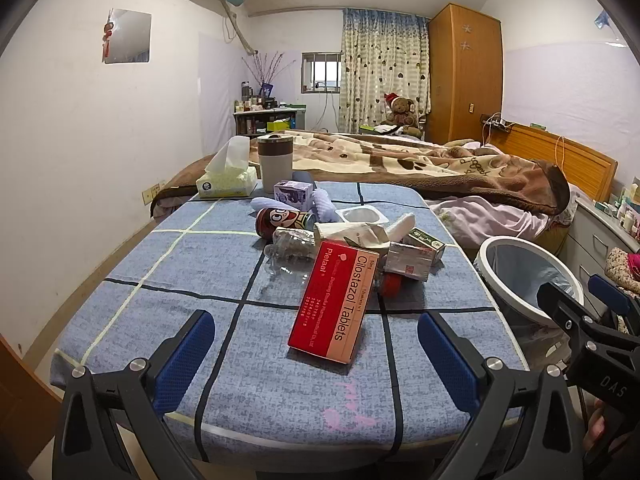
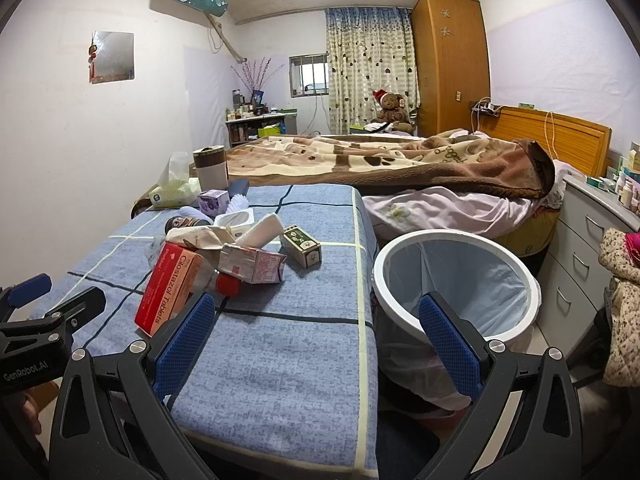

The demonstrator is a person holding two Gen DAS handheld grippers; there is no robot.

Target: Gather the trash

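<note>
Standing beside the table's (image 2: pixel 280 360) right edge, bin (image 2: pixel 452 240) open.

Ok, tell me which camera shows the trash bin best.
The right wrist view: the trash bin shows its whole white rim and blue liner beside the table. The left wrist view catches only part of it at the right edge.

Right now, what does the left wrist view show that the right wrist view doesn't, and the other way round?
Only the left wrist view: the cartoon-print can in full and the crushed clear plastic bottle lying unobstructed.

Only the right wrist view: the whole lined trash bin beside the table, and the white drawer unit.

Both: the red Cilostazol Tablets box, the green carton, the tissue pack, and both tools open and empty.
</note>
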